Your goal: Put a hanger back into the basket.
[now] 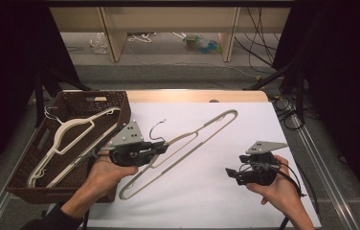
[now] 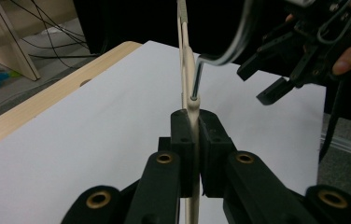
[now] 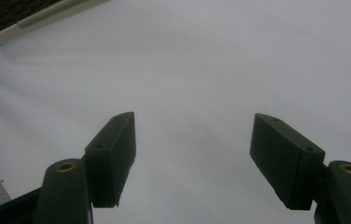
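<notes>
Hanger (image 1: 202,132) (beige) in left hand-held gripper (image 1: 161,147)

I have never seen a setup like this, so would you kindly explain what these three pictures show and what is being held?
There is no robot arm here: a person holds a hand-operated two-jaw gripper in each hand at a table covered with a white sheet.

The high view looks down from above the person's side. The other two pictures come from cameras riding on each gripper, looking along its black jaws.

The left gripper is shut on a pale hanger, gripping it near its metal hook; the left gripper view shows the jaws pinching the plastic edge-on. The right gripper is open with nothing between its jaws, as the right gripper view shows above the sheet.

At the table's left edge stands a brown wicker basket with more hangers inside.
</notes>
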A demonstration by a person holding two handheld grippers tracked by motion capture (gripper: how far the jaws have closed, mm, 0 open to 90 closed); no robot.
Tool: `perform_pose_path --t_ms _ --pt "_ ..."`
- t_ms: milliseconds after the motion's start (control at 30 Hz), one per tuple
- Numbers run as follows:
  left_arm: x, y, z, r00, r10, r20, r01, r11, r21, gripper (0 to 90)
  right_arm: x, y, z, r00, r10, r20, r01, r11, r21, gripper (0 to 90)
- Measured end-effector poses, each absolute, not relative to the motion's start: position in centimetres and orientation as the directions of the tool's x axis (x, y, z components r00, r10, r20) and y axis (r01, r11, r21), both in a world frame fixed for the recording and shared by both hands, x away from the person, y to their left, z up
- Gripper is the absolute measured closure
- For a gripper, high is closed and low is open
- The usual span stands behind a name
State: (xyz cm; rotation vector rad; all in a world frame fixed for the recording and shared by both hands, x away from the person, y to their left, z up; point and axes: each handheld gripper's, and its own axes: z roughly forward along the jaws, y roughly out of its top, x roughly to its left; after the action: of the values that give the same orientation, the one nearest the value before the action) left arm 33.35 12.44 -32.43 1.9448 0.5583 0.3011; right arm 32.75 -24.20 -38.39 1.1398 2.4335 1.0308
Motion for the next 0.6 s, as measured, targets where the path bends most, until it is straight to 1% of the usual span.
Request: perform_pose_path --t_ms 100,233,267,333,367,400,433,467,600 --pt "33.0 13.0 -31.5 0.849 0.524 -0.070 0.266 -0.310 0.913 85.8 32.2 -24.1 -38.9 -0.670 0.740 0.050 0.552 0.453 0.700 31.3" --pt "32.8 13.4 -30.2 0.837 0.536 -0.107 0.289 -0.267 0.919 85.8 31.6 -23.8 -39.8 -0.684 0.726 0.076 0.554 0.449 0.701 30.8" --pt "32.8 13.6 -29.8 0.837 0.538 -0.104 0.287 -0.269 0.920 85.8 31.4 -23.7 -40.0 -0.680 0.728 0.093 0.566 0.440 0.697 30.8" --pt "32.7 14.0 -29.0 0.827 0.547 -0.127 0.307 -0.250 0.918 85.8 31.3 -23.7 -40.5 -0.677 0.730 0.094 0.566 0.436 0.699 30.8" --pt "32.8 14.3 -28.5 0.828 0.547 -0.123 0.303 -0.251 0.920 85.8 31.3 -23.8 -40.5 -0.679 0.727 0.100 0.576 0.444 0.686 30.8" --pt "32.7 14.6 -28.0 0.822 0.554 -0.128 0.307 -0.243 0.920 85.8 31.4 -23.9 -40.7 -0.692 0.718 0.080 0.554 0.457 0.695 30.8" --pt "32.7 15.0 -27.4 0.821 0.560 -0.112 0.297 -0.251 0.921 85.8 31.4 -24.0 -40.7 -0.687 0.721 0.091 0.568 0.455 0.685 30.9" --pt "32.7 15.3 -26.9 0.821 0.561 -0.109 0.294 -0.252 0.922 85.8 31.2 -23.9 -40.9 -0.669 0.736 0.102 0.578 0.430 0.693 30.9" --pt "32.8 16.9 -25.0 0.806 0.573 -0.149 0.318 -0.207 0.925 85.8 31.1 -24.1 -40.8 -0.675 0.730 0.104 0.579 0.437 0.688 30.9"
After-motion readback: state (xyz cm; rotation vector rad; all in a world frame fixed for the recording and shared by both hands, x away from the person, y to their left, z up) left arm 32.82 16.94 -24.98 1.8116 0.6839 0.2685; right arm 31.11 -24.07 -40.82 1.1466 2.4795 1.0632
